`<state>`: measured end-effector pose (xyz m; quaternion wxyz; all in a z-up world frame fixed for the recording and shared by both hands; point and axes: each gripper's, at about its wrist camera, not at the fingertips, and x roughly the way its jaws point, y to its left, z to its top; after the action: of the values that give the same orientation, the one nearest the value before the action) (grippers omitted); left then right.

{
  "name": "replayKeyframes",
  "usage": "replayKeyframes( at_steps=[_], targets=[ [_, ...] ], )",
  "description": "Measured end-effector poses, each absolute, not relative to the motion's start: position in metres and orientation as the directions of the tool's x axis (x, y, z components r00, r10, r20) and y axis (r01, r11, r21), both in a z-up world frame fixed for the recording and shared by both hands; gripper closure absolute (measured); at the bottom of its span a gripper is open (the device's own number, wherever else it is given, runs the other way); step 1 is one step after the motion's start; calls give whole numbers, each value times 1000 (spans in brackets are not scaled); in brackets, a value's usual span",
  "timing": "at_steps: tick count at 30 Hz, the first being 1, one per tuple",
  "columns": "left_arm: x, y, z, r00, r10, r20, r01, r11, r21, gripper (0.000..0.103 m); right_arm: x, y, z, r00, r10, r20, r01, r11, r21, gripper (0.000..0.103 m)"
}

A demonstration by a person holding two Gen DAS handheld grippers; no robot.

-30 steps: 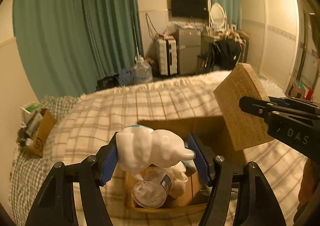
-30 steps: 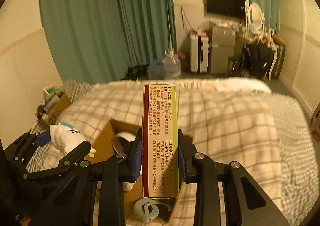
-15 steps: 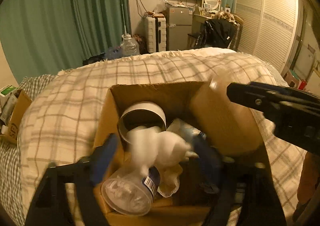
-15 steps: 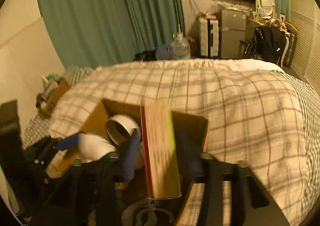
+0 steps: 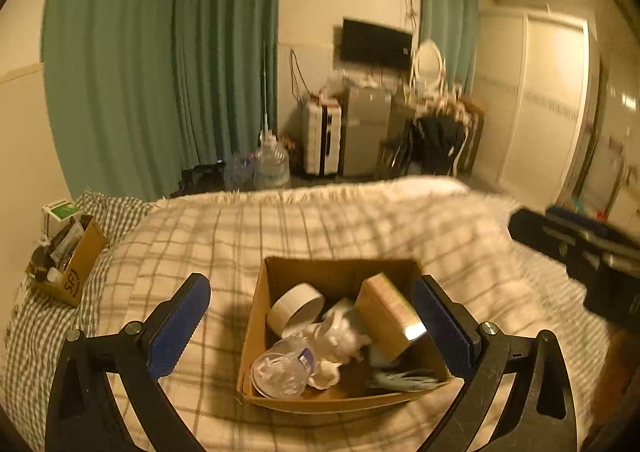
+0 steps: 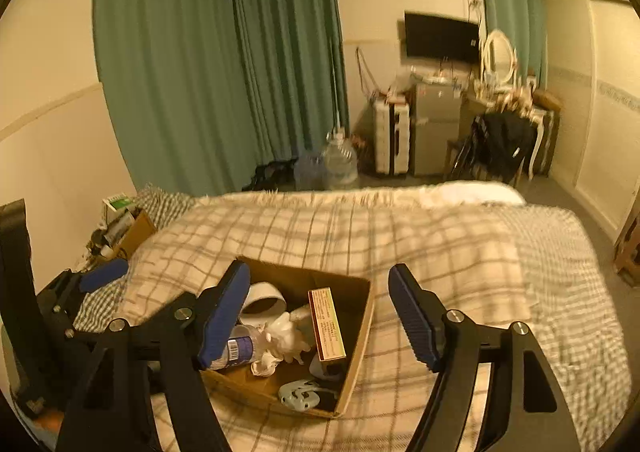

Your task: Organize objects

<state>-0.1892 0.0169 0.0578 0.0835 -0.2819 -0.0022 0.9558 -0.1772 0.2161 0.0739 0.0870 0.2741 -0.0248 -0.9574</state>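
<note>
Far left, a small carton (image 5: 76, 268) of bottles and tubes sits on the checked sheet (image 5: 36, 316) by the wall. Next in, the left gripper (image 5: 312, 326) hangs above the bed, blue pads (image 5: 180, 324) spread wide, nothing between them. Under it, on the plaid blanket (image 5: 320, 220), there's the box (image 5: 256, 332), open-topped. Inside: a clear bottle (image 5: 280, 372) lying at the near-left corner, a white tape roll (image 5: 294, 308) toward the back-left, the white toy (image 5: 340, 336) slumped in the middle, touching the bottle. Right of the toy, the packet (image 5: 386, 310) leans tilted against the right side of the box. A pale blue plastic piece (image 5: 404, 378) lies at the near-right corner.

From the right wrist, the right gripper (image 6: 318, 316) is above the box too, jaws well apart, holding nothing. Between its pads you see the packet (image 6: 326, 326) standing on edge, printed face showing, the toy (image 6: 286, 338) just left of it, the blue piece (image 6: 302, 394) at the front. The left gripper (image 6: 102, 276) shows at the far-left edge of that view.

Beyond the bed: green curtains (image 6: 220, 64), water jugs (image 6: 340, 164) on the floor, a suitcase (image 6: 392, 138), a TV (image 6: 440, 36) on the wall.
</note>
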Motion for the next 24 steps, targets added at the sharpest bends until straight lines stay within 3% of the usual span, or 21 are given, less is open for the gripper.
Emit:
replayKeyframes(
  at_steps=[4,10,17,24],
  targets=[
    [-160,10,88,-863,156,-481,-147,-988,-57,0,-136,221,106,-884,-147,-443,125,-989,79,20],
    [-102,-3,114,-928,123,-351,-115,-992,-44,0,-75,220,129,-933,-99,-346,88,-995,48,0],
    [-55,-21,97,-959,76,-272,-50,-993,-103,0,-36,214,101,-945,-67,-321,53,-997,51,0],
    [-40,-15,49,-965,-6,-263,12,-1000,-21,0,-25,216,51,-954,-13,-300,10,-1000,12,0]
  ],
)
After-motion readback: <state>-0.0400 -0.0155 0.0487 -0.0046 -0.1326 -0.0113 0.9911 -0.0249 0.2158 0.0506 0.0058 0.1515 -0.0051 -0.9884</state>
